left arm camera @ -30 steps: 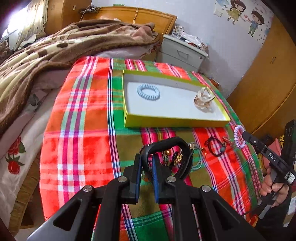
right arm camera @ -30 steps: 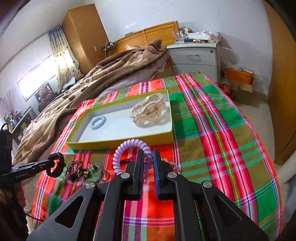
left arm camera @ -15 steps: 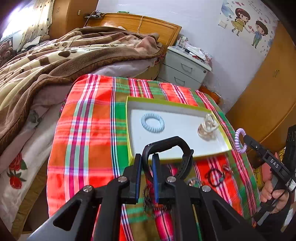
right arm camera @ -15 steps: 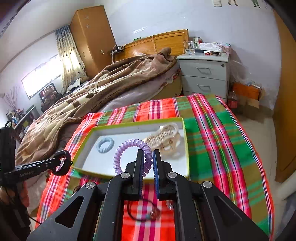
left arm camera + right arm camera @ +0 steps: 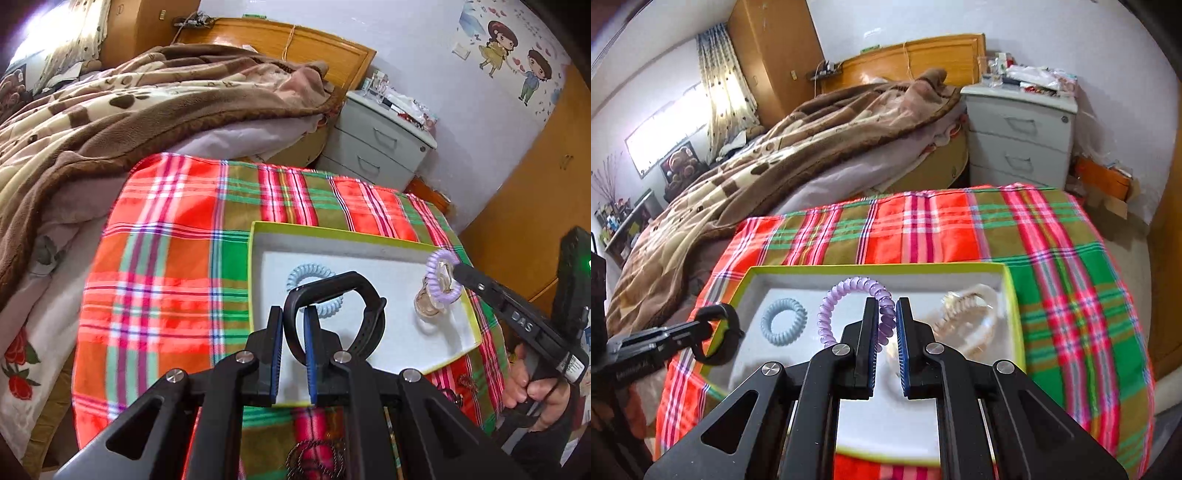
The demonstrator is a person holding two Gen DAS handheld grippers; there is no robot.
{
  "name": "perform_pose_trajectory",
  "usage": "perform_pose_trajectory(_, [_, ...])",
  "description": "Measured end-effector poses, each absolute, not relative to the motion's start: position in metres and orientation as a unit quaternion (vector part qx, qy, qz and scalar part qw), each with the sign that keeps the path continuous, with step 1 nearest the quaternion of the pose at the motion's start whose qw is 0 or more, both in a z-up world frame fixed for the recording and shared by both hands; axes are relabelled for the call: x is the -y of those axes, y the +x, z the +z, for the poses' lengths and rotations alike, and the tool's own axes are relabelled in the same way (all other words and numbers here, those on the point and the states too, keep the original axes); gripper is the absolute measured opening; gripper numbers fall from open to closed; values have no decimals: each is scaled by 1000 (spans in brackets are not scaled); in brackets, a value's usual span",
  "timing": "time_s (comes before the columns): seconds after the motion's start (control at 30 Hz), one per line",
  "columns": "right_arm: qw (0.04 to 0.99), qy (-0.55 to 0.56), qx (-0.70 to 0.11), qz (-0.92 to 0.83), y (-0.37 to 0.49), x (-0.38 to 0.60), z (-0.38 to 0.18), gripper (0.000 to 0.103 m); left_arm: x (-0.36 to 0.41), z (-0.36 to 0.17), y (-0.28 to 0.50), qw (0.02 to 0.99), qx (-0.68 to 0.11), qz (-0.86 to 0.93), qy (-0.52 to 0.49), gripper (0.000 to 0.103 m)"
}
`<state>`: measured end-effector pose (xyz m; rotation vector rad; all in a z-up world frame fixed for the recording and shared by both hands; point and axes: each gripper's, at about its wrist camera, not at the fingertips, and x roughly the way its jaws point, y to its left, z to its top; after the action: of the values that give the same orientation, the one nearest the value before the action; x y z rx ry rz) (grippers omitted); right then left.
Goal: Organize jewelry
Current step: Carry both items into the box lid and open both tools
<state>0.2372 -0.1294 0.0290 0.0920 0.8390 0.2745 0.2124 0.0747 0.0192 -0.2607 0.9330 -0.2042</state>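
Two coil hair ties, one clear claw clip, one black band, one tray

Both wrist views look steeply down, close over the tray (shared), from opposite sides.

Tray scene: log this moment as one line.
left claw: shut on black band | right claw: shut on purple coil tie | both over tray | in tray: blue coil tie, clear hair clip
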Motion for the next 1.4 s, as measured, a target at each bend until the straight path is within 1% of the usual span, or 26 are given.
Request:
perform_pose_trajectory(0.27, [886,31,-440,141,266,108,5,10,-60,-1,235,867,-472,-99,-120,12])
perform_pose_trajectory(0.6, [872,13,-469,139,284,98,-12,10,-58,-16,249,858,-492,-92,-117,12])
perform_pose_trajectory(1.1, [869,15,-473,140,289,98,-17,10,-57,-17,252,857,-494,-89,-117,13])
perform_pose_trajectory(1.13, [869,17,-473,141,289,99,-17,10,-57,-16,252,857,-494,-87,-117,14])
perform_pose_trajectory(1.2, [870,20,-472,142,288,100,-16,11,-58,-14,251,859,-491,-85,-116,20])
perform_pose_trajectory(1.37, [872,28,-467,143,284,103,-12,14,-62,-11,247,861,-486,-86,-121,22])
perform_pose_trajectory(1.4, [873,30,-465,144,282,104,-10,14,-62,-9,246,863,-483,-86,-120,24])
